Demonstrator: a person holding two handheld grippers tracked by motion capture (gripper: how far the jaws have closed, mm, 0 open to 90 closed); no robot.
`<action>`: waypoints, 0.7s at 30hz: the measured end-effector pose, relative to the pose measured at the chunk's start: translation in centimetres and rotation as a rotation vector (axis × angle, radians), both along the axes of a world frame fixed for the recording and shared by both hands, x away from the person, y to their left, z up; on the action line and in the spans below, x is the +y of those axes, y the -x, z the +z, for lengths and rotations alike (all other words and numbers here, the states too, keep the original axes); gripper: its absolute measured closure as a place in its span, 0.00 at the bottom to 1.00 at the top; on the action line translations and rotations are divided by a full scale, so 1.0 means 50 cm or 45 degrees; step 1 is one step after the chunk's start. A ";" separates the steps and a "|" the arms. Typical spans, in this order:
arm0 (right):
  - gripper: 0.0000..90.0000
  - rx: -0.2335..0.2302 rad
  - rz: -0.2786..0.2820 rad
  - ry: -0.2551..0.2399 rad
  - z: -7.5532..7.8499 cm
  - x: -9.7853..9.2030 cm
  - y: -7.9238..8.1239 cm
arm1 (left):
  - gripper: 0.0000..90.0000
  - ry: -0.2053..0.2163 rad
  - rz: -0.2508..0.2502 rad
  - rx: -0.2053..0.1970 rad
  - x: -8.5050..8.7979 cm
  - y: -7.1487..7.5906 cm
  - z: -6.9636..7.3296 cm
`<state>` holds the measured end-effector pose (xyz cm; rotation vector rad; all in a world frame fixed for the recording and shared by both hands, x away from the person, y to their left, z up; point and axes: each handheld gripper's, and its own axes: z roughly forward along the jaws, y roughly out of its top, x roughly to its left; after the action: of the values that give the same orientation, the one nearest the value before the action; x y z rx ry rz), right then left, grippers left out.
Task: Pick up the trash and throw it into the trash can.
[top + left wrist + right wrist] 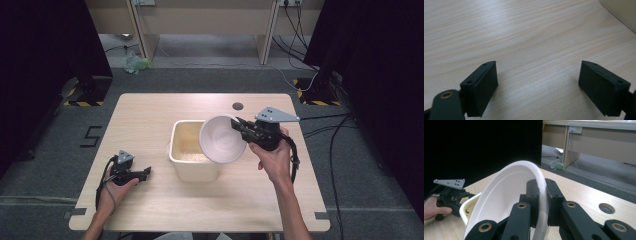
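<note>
A white bowl (pixel 220 140) (pixel 506 195) is tipped on its side above the right edge of a cream square tub (pixel 192 167), whose floor holds pale grains. My right gripper (pixel 239 128) (pixel 541 195) is shut on the bowl's rim, one jaw inside and one outside, with the hand to the right of the tub. My left gripper (pixel 147 172) (pixel 537 87) rests low on the table at the left, open, with nothing but bare wood between its jaws. The tub's rim (pixel 465 207) peeks out behind the bowl, and a corner of the tub (pixel 621 12) lies ahead of the left gripper.
The wooden table (pixel 150 120) has a round cable hole (pixel 238 106) (pixel 606 208) behind the tub. Dark curtains flank the space, cables run on the floor at the right, and a green crumpled bag (pixel 134 64) lies on the floor beyond.
</note>
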<state>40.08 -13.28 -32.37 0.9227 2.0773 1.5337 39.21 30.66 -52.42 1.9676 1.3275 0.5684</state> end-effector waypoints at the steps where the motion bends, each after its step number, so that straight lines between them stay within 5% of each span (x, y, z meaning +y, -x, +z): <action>1: 0.92 0.000 0.000 0.010 0.000 0.007 -0.005 | 0.16 0.000 0.000 0.000 0.000 0.000 0.000; 21: 0.92 0.035 0.006 0.125 -0.033 0.118 -0.077 | 0.16 0.000 -0.002 0.000 0.000 0.000 0.000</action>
<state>43.95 -7.36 -34.00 0.9080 2.1544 1.4156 39.22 30.68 -52.42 1.9686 1.3259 0.5674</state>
